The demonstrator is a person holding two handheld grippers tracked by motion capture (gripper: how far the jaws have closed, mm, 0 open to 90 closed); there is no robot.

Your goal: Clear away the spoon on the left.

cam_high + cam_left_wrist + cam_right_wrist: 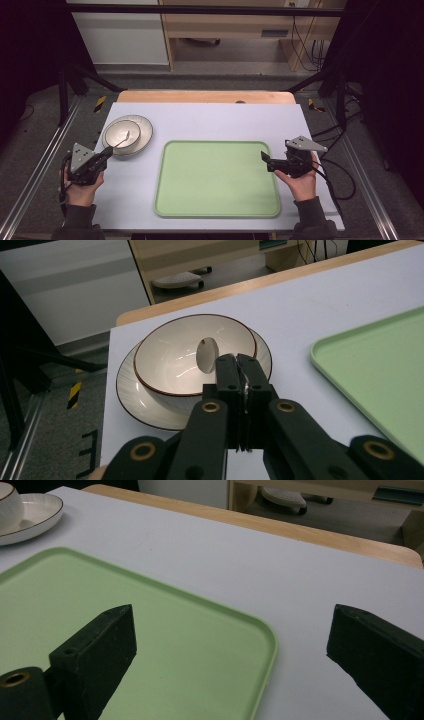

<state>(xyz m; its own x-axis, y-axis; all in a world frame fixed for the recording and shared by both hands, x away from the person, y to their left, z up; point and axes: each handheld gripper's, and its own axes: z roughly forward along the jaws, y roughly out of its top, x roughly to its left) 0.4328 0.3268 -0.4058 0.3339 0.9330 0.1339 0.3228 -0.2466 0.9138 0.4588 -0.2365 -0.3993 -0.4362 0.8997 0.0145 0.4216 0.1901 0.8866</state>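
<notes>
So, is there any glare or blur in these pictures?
High view: dim and dark at the edges, soft overall. Left gripper view: sharp, with light streaks reflected inside the bowl. Right gripper view: the near black claw looks slightly soft, the green tray evenly lit without glare.

spoon (204,355) handle: hidden by left claw (237,360) | plate (30,517): cut off

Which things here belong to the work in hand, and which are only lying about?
In the work: spoon, held by the shut left gripper; bowl; plate under the bowl.

Lying about: green tray; right gripper, open above the tray's corner.
</notes>
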